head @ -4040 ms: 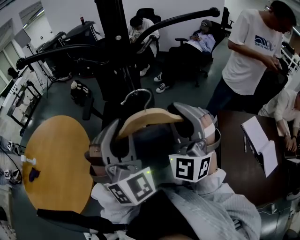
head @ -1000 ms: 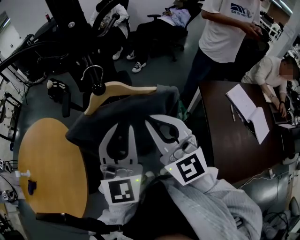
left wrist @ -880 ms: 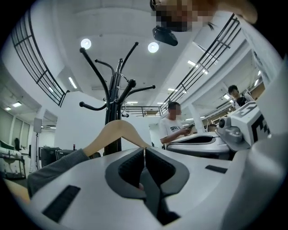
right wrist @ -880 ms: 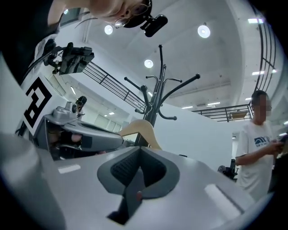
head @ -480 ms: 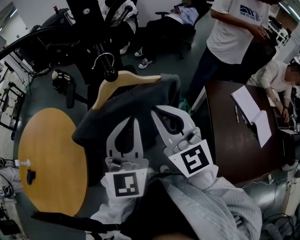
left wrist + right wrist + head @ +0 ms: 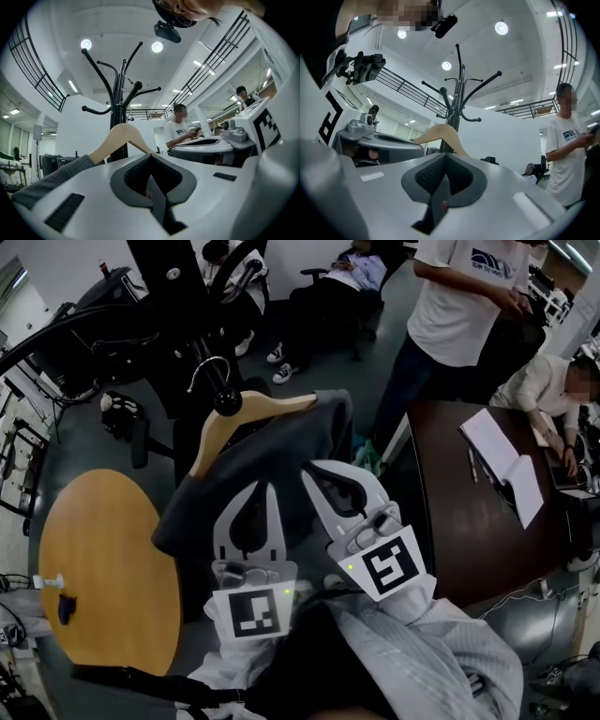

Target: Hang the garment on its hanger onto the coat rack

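1. The garment (image 6: 272, 451) is dark grey, soft, matte cloth. It is draped over the hanger (image 6: 253, 413) and falls in loose folds below it. In the left gripper view one grey, ribbed-looking end of the garment (image 6: 51, 180) trails off to the left.
2. The hanger is smooth, pale wood with a curved shoulder shape (image 6: 123, 136) (image 6: 440, 133). The left half of the hanger is bare; the right half is under the cloth.
3. The hanger's thin metal hook (image 6: 208, 367) curves beside a black arm of the coat rack (image 6: 173, 296), just above the arm's round knob (image 6: 228, 401). Whether the hook bears on the arm cannot be told.
4. The coat rack is black, with a straight pole and upswept, ball-tipped arms (image 6: 119, 93) (image 6: 457, 93).
5. The left claw (image 6: 262, 486) (image 6: 150, 154) is together at the tips, its dark textured pads forming a closed V. Its tips lie against the garment; pinched cloth cannot be confirmed.
6. The right claw (image 6: 319, 470) (image 6: 445, 154) is likewise together at the tips, just beside the left claw and against the garment.
7. A round bench (image 6: 103, 559) with a smooth orange-brown top stands at the left.
8. A dark brown rectangular bench (image 6: 459, 521) at the right carries white papers (image 6: 497, 460).
9. A person in a white T-shirt (image 6: 459, 306) stands beyond it.
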The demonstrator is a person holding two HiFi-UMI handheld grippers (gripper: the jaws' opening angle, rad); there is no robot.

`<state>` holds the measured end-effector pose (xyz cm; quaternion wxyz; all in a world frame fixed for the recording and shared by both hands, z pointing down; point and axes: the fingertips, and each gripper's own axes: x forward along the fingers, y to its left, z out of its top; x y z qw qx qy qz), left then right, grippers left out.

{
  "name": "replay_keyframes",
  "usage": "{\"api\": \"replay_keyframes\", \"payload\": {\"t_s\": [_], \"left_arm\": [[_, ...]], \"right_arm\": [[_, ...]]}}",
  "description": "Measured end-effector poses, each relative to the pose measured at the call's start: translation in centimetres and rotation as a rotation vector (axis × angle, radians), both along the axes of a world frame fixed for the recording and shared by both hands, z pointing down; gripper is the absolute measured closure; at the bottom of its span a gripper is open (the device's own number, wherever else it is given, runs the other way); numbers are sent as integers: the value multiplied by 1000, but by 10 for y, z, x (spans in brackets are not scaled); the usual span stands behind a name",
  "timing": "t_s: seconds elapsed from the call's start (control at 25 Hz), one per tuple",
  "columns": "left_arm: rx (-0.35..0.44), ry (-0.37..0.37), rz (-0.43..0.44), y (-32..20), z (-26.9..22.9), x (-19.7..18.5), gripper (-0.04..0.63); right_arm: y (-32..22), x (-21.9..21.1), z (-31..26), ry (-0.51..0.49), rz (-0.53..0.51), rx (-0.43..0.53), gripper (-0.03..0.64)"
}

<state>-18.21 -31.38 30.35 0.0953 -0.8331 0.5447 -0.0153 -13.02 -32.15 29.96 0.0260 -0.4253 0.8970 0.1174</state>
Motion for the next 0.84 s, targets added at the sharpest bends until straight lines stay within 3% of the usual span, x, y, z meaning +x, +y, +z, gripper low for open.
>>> {"api": "replay_keyframes", "payload": {"t_s": [0.32, 0.56, 0.84], "left_arm": [[-9, 14, 27, -5, 4, 13, 589], [-14, -17, 36, -7, 10, 19, 589], [-46, 12, 57, -8, 11, 30, 589]], "right_arm": [[-1, 10, 8, 40, 15, -18, 615], [-4, 17, 14, 28, 26, -34, 615], [-2, 27, 14, 33, 52, -31, 617]]}}
